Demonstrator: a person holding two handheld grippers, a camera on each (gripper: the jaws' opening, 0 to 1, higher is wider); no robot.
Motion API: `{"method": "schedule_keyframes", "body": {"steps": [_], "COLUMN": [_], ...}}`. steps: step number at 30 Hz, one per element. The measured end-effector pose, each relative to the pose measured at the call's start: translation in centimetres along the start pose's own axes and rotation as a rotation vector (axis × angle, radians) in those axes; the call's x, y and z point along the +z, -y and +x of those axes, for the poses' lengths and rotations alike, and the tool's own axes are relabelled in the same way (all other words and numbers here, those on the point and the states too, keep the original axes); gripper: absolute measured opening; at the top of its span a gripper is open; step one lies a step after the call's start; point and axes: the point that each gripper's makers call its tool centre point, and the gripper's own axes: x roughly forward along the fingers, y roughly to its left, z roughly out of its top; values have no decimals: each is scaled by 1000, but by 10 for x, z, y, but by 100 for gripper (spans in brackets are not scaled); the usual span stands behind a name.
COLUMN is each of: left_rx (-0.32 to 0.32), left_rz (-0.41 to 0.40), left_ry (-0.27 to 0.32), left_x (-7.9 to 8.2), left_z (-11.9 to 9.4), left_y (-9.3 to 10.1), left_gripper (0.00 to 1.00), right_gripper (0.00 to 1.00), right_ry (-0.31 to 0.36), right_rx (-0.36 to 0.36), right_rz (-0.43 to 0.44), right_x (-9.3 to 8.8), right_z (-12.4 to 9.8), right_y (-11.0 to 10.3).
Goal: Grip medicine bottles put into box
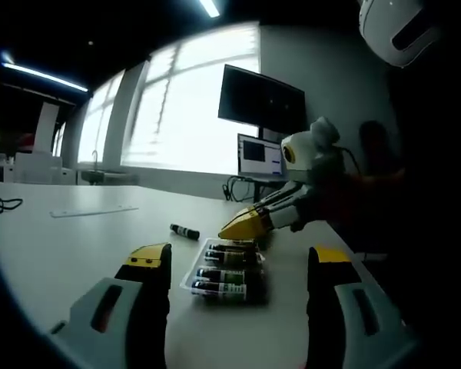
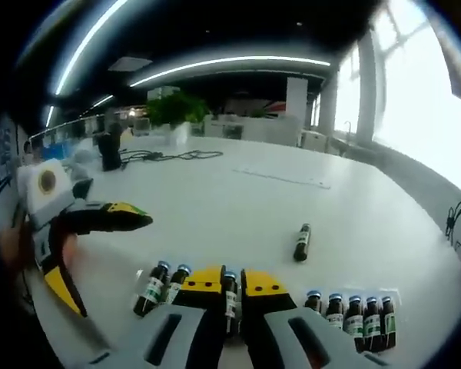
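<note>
Left gripper (image 1: 238, 265) hovers low over the white table (image 1: 77, 238), jaws wide apart, nothing between them. Straight ahead of it, between the jaw tips, lies a row of dark medicine bottles (image 1: 227, 270) with green labels, side by side in a clear shallow tray (image 1: 194, 270). A lone bottle (image 1: 184, 231) lies on its side further out on the table, well apart from the row. The right gripper (image 1: 242, 225) comes in from the right, its yellow tips down at the far end of the tray. In the right gripper view, the right gripper's jaws are nearly together, clamped on one bottle (image 2: 230, 301) standing between the yellow tips. Two more bottles (image 2: 161, 286) lean just beside it on the left; five bottles (image 2: 352, 311) stand in a row to the right, touching each other. The lone bottle shows here too, lying flat beyond them. The left gripper enters from the left with its jaws spread. Background: monitor (image 1: 261, 100), laptop (image 1: 260, 157), windows (image 1: 184, 108), cable (image 1: 1, 204), plant (image 2: 175, 108). I can't pick out a box for certain.
</note>
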Motion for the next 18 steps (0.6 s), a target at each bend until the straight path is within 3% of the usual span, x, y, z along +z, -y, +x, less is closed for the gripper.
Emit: {"method": "schedule_keyframes", "body": {"steps": [8,18], "left_rx": [-2,-1], "left_rz": [-1,0], "left_ry": [0,3], "left_x": [0,1], "left_z": [0,1], "left_y": [0,1], "left_gripper": [64,64], "right_gripper": [5,11], "right_ry": [-4,8], "right_rx": [-2,-10], "right_rz": [11,16], "right_x": [-4,6], "right_z": [2,8], "right_y": [0,10]}}
